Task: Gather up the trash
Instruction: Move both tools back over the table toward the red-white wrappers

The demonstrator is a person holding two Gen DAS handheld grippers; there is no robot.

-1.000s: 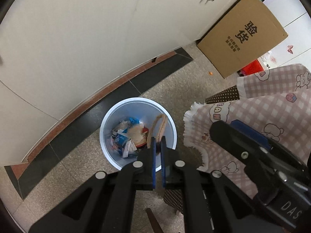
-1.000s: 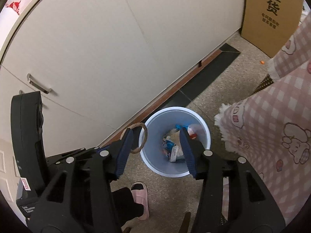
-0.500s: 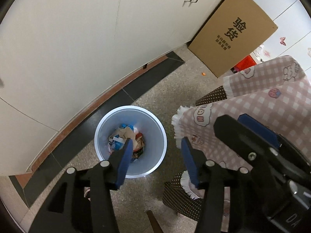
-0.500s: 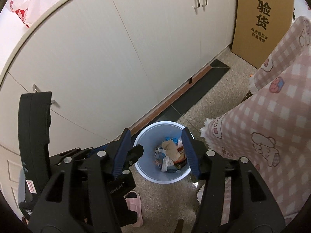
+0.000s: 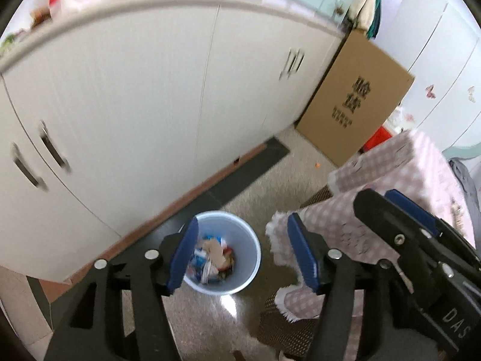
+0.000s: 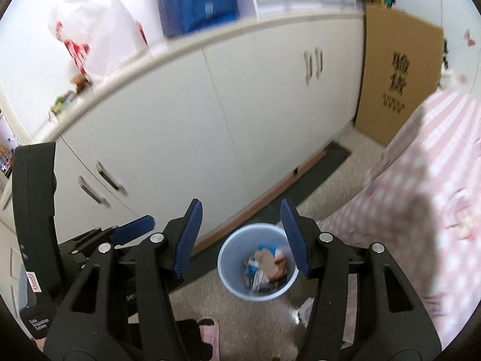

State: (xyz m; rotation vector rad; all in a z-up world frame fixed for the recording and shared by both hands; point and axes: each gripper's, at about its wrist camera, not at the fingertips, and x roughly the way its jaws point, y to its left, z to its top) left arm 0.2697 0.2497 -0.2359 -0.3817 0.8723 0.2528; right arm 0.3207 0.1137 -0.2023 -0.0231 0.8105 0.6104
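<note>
Both tools hang wide open and empty above the blue trash bin [image 5: 222, 258], which sits on the floor beside the white cabinet [image 5: 150, 105]. A crumpled scrap [image 6: 305, 310] lies just right of the bin, nearer the right tool [image 6: 240, 237] than the left tool [image 5: 242, 255].

Bright, even indoor light. Both fisheye views bend the white cabinets [image 5: 150, 114] into curves, with dark vignetted corners. Motion blur smears the cabinet handles and the cardboard box [image 6: 399, 69] lettering. Floor glare shines beside the trash bin [image 5: 222, 252].

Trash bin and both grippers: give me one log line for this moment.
left gripper: open, empty | right gripper: open, empty | trash bin: on floor, holds wrappers | both raised above bin
</note>
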